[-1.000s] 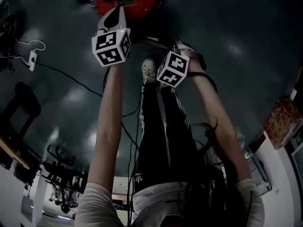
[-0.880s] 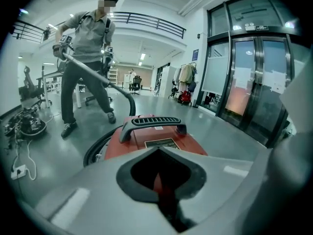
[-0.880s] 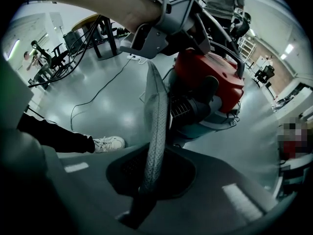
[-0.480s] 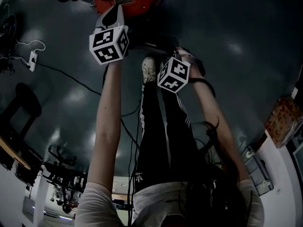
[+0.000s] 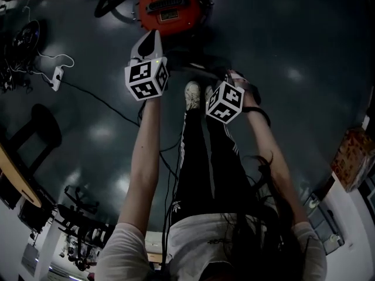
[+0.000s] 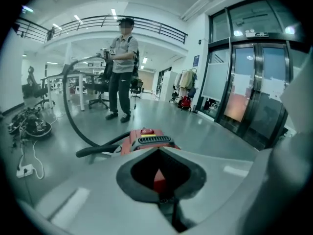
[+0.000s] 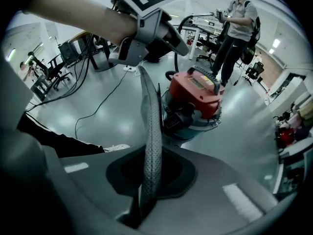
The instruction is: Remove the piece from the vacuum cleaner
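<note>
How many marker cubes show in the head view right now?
2. One marker cube rides the left gripper near the vacuum cleaner; the other rides the right gripper, shut on a grey strip. None seem hidden.

Red round plastic vacuum cleaner [image 5: 170,7]: black grille on top. Thick black hose [image 6: 98,150]. Marker cubes [image 5: 146,78]: black squares on white. Narrow grey strip [image 7: 150,131]: fine dotted pattern. Glossy dark grey floor [image 5: 304,40]. Black trousers [image 5: 202,157]: white side stripes.
</note>
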### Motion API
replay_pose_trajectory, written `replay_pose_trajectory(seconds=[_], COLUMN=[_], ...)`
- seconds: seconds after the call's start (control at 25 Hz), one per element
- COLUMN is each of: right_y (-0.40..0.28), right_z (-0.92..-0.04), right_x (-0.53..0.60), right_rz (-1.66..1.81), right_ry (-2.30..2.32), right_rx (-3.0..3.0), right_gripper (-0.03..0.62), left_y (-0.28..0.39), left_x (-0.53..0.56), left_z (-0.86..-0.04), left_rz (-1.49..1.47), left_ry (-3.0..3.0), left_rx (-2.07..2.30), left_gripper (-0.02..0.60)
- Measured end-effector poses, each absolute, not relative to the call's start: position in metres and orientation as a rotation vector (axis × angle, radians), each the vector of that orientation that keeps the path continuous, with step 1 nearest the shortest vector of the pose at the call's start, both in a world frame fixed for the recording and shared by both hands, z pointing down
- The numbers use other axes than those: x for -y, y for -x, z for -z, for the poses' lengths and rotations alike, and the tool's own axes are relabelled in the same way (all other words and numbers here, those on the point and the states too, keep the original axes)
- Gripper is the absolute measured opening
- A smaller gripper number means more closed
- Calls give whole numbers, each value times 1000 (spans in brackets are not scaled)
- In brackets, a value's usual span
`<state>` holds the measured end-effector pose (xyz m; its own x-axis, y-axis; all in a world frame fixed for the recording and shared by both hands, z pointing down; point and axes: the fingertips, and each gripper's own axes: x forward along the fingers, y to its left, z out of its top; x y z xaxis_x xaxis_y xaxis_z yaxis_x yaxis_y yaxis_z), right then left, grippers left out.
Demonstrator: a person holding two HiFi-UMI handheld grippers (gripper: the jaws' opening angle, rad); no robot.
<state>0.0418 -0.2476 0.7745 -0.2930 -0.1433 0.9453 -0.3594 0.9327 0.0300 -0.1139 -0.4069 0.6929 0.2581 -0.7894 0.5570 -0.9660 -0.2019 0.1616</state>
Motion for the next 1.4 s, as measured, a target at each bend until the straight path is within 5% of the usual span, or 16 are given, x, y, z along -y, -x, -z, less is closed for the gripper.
replay_pose_trajectory(seconds=[0.72, 1.0, 1.4], right_y=[-33, -14, -4], right_z=[-292, -195, -173], right_x=[345, 385, 385], right_rz=[-20, 140, 209], right_ry=[-1027, -1259, -1313], right_rx=[2146, 2288, 2337], right_gripper=[35, 36, 35], left_y=[142, 163, 169], left_x=[367, 368, 364], left_z=[-200, -132, -110], left_rz=[15, 168, 266], left_ry=[-2400, -2492, -2503], left_rx=[1881, 2023, 2062], left_gripper=[2, 2, 0])
